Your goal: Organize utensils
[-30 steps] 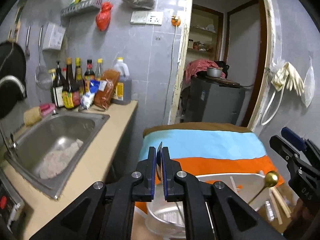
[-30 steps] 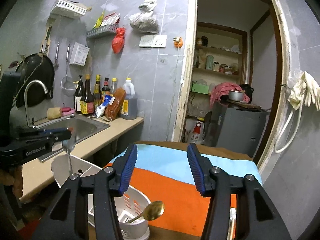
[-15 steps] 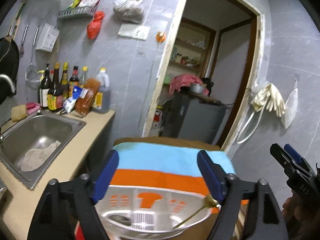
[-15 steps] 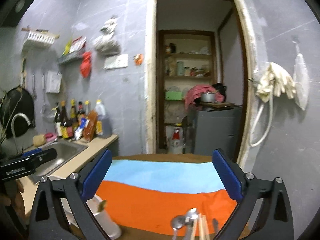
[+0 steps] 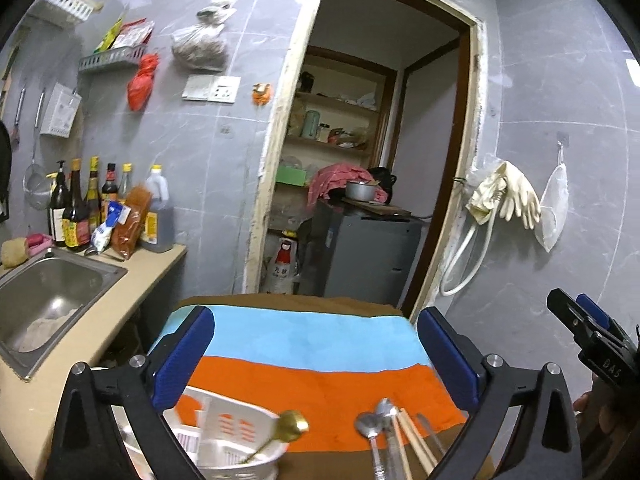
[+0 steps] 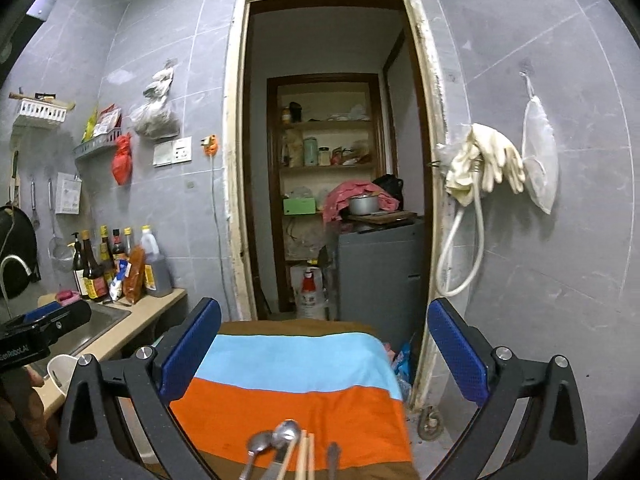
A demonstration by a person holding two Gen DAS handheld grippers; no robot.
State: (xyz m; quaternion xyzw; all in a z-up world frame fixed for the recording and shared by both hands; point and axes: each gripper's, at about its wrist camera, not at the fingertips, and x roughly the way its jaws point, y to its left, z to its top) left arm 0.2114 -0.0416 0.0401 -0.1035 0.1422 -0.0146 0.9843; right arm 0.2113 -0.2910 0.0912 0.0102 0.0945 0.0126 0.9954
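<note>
Across the lower middle of both wrist views lies the striped cloth (image 5: 312,344) (image 6: 292,360), light blue at the far end, orange nearer, brown at its edges, covering a table that reaches toward the open doorway (image 5: 384,160) (image 6: 336,160) in the grey tiled wall. At the left edge of the left wrist view sits the steel sink (image 5: 48,292), set in a beige counter (image 5: 132,300) with a row of sauce bottles (image 5: 80,208) at its back. On the right wall of both views, cream rubber gloves (image 5: 508,196) (image 6: 488,164) hang from a hook. Low in the left wrist view, the left gripper (image 5: 316,360) has its blue-padded fingers (image 5: 184,356) spread wide with nothing between them; at the lower left of that frame, just beside the left finger, stands the white slotted utensil holder (image 5: 232,436), and a gold spoon (image 5: 294,428) leans out of it, bowl up and tilted to the right. The right gripper (image 6: 324,356) also has its fingers (image 6: 456,348) wide apart and holds nothing; in the left wrist view it shows at the right edge (image 5: 592,336). At the bottom centre of both views, on the near brown edge of the cloth, well apart from the holder, lie two silver spoons (image 5: 376,424) (image 6: 276,440) close together, a pair of wooden chopsticks (image 5: 412,436) (image 6: 306,452) just beside them, and one more slim metal utensil (image 5: 426,426) (image 6: 333,454) whose type I cannot tell.
</note>
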